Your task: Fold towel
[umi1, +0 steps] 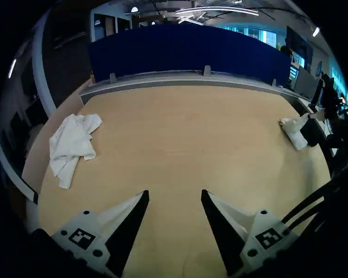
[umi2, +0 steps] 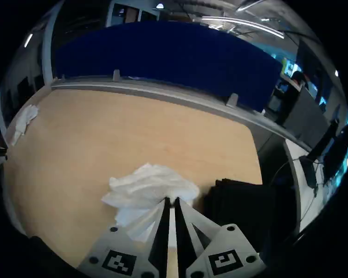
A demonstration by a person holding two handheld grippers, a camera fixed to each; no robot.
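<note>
— What is the right gripper (umi2: 171,200) doing?

— Its two fingers are pressed almost together, with only a thin slit between them. The tips pinch the near edge of a white towel (umi2: 148,185). The towel is bunched up in a loose heap on the table (umi2: 127,134), and one fold hangs down along the outer side of the left finger.

— Where on the table is that?

— Near the right edge. Just to the right of the towel sits a dark object (umi2: 241,204), close beside it; I cannot tell whether they touch.

— And the left gripper (umi1: 174,197)?

— Spread wide, with bare wood showing between the fingers. It holds nothing and hangs over the near middle of the table.

— Any other cloth?

— Yes, a second towel (umi1: 74,143), also white and crumpled, lies at the far left of the table, well apart from both grippers. One corner trails toward the near edge.

— What is behind it all?

— A blue partition (umi1: 188,51) runs along the far side of the table.
</note>
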